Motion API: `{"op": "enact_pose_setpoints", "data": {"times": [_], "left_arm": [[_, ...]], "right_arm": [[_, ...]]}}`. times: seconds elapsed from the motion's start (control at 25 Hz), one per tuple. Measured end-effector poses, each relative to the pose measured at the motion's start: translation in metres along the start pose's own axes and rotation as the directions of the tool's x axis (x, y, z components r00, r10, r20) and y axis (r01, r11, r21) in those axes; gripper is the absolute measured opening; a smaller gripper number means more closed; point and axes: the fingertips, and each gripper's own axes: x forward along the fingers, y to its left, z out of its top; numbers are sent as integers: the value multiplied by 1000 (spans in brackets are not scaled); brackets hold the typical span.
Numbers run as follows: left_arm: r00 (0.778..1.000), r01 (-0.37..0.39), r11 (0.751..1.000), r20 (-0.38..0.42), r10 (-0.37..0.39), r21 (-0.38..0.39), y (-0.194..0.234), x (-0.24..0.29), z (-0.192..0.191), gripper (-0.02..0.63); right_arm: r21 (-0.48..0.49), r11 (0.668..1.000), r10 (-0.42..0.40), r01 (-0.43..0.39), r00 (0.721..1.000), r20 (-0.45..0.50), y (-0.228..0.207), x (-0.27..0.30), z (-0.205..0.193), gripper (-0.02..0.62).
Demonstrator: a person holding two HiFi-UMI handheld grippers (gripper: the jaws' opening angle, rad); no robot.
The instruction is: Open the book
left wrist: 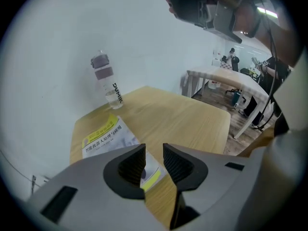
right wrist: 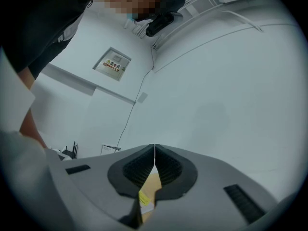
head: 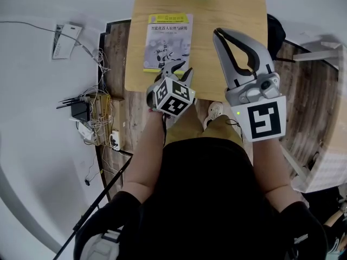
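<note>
Head view: closed book (head: pixel 169 41) flat on wooden table (head: pixel 233 47), near left edge. Left gripper (head: pixel 179 68) angled down at book's near edge, jaws spread, nothing between. Right gripper (head: pixel 218 34) alongside, jaws pressed together, empty. Approach step; next likely calls for catching cover edge, lifting.

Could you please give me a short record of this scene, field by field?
book: closed, flat on the table, cover up
table: wooden
bottle: upright near the table's far edge, beyond the book
left gripper: jaws apart, over the book's near corner, gripping nothing
right gripper: jaws together, empty, held to the right of the book
</note>
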Motion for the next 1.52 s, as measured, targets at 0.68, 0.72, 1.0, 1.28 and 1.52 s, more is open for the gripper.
{"op": "enact_pose_setpoints", "data": {"times": [0.68, 0.72, 1.0, 1.28, 1.52], "left_arm": [[978, 88, 994, -192, -76, 57, -19, 35, -54, 144], [977, 91, 994, -199, -77, 61, -20, 36, -57, 144], [974, 71, 992, -222, -47, 100, -17, 40, -60, 118], [971, 44, 985, -238, -3, 169, -17, 35, -57, 112], [977, 22, 987, -213, 13, 161, -10, 27, -49, 110]], "right_arm": [[12, 1000, 6, -6, 999, -44, 5, 12, -18, 29], [13, 1000, 7, -7, 999, -45, 5, 13, -19, 29], [11, 1000, 4, -4, 999, -50, 6, 12, -20, 29], [4, 1000, 3, -3, 999, -49, 8, 8, -17, 29], [5, 1000, 2, -2, 999, -50, 7, 7, -17, 29]]}}
